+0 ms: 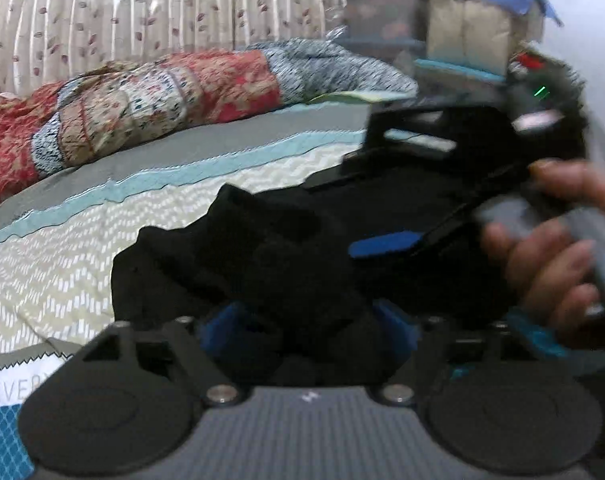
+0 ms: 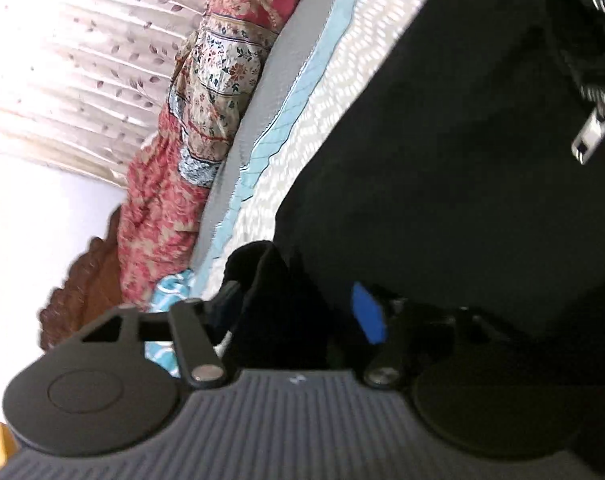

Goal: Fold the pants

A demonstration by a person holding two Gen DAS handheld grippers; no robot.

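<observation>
The black pants (image 1: 238,264) lie bunched on the bed and fill the middle of the left wrist view. My left gripper (image 1: 306,324) has its blue pads closed on a fold of the black fabric. My right gripper (image 1: 386,244) shows in the left wrist view, held by a hand, its blue pad against the pants. In the tilted right wrist view the pants (image 2: 462,140) fill the right half, and my right gripper (image 2: 298,312) is shut on a bunch of black cloth between its pads.
The bed has a cream chevron cover (image 1: 62,272) with a teal stripe and a grey band. A rolled red and floral quilt (image 1: 122,112) lies along the far side by the curtain (image 1: 102,8). Stacked containers (image 1: 386,12) stand at the back right.
</observation>
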